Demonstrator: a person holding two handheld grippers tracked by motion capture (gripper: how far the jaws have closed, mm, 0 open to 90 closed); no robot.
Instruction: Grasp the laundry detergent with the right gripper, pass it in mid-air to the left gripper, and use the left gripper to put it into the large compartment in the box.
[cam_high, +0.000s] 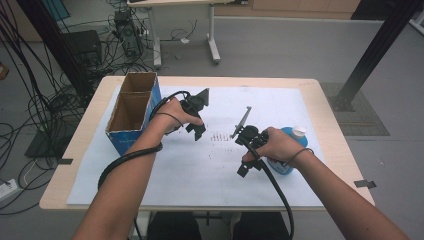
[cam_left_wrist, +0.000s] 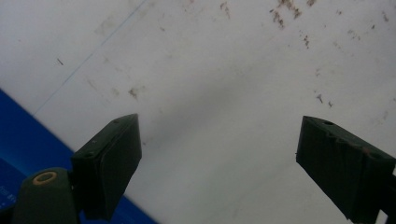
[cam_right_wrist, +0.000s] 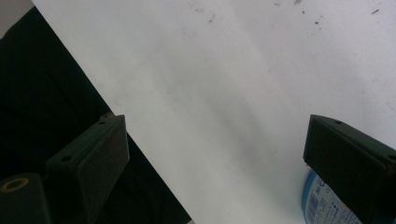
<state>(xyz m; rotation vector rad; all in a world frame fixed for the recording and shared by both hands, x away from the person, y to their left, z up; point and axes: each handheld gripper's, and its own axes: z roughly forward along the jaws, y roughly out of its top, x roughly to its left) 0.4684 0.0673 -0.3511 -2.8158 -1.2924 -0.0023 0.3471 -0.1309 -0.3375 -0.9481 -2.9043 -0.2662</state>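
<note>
White sheet (cam_high: 200, 165): bottle (cam_high: 289, 150) beside right gripper (cam_high: 245, 167).

A blue container (cam_high: 283, 150) with a white cap lies on its side on the white sheet at the worktop's right, partly hidden behind the person's right hand. Its printed blue-and-white label (cam_right_wrist: 327, 207) shows in the right gripper view, just beside one tong jaw.

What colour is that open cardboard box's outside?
Blue outside, plain brown inside; the cardboard box shows best in the high view.
</note>
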